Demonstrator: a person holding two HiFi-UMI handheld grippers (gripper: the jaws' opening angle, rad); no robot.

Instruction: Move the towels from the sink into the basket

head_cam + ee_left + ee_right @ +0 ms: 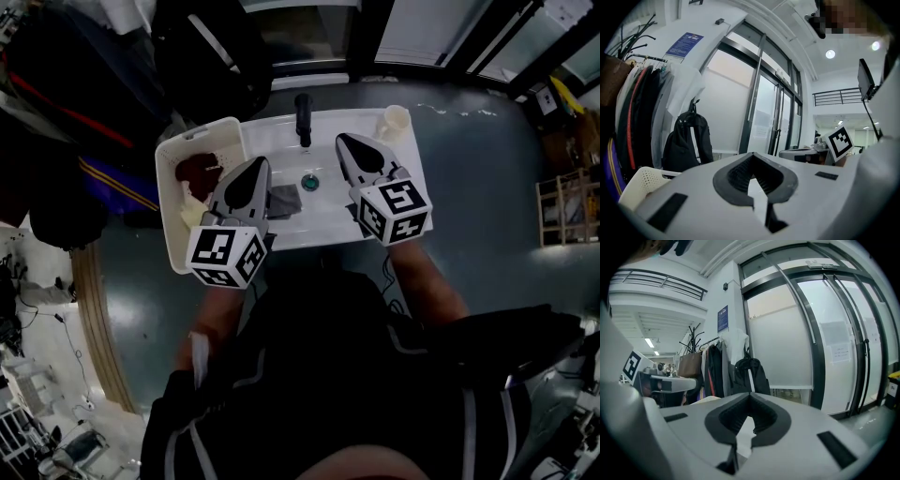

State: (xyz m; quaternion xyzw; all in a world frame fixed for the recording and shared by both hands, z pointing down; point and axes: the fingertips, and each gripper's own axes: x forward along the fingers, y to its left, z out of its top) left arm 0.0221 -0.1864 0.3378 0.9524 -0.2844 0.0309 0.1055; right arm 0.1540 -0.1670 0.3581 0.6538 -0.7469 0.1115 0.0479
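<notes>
A small grey towel (286, 201) lies crumpled in the white sink (281, 127), left of the drain (310, 182). To the sink's left stands the white basket (169, 197), holding a dark red towel (197, 170) and a pale one (194, 212). My left gripper (260, 164) hovers over the sink's left part, just left of the grey towel, shut and empty (752, 153). My right gripper (343, 139) is over the sink's right part, also shut with nothing in it (750, 393). Both point away from me, roughly level.
A black faucet (303, 119) stands at the sink's back edge, and a pale cup (394, 122) sits on its back right corner. Behind the sink are glass doors, a black backpack (686, 140) and hung clothes (712, 371). Dark floor surrounds the sink.
</notes>
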